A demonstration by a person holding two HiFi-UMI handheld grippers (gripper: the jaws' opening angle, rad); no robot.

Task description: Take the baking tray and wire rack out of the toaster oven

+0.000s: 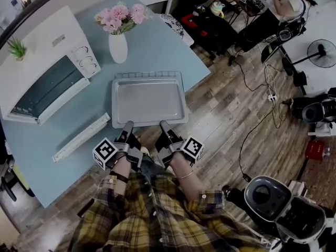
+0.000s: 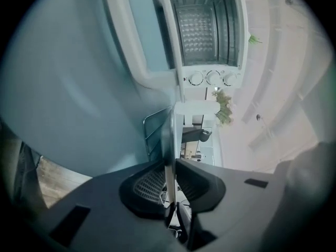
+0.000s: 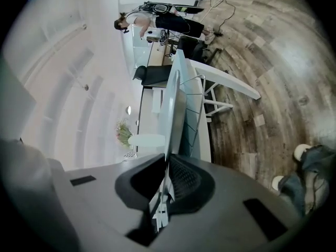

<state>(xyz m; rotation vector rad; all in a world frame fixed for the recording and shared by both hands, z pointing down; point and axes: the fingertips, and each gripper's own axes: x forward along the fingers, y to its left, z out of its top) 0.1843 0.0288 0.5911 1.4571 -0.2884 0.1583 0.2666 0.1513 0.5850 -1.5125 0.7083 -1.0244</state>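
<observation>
I've got the left gripper [image 1: 127,128] and right gripper [image 1: 164,126] both clenched on the tray's [image 1: 148,100] near rim. The tray lies over the table [image 1: 157,41], right of the oven [image 1: 50,41], with the rack [image 1: 147,75] showing at its far edge. Its long side runs across both grippers, each equally near
</observation>
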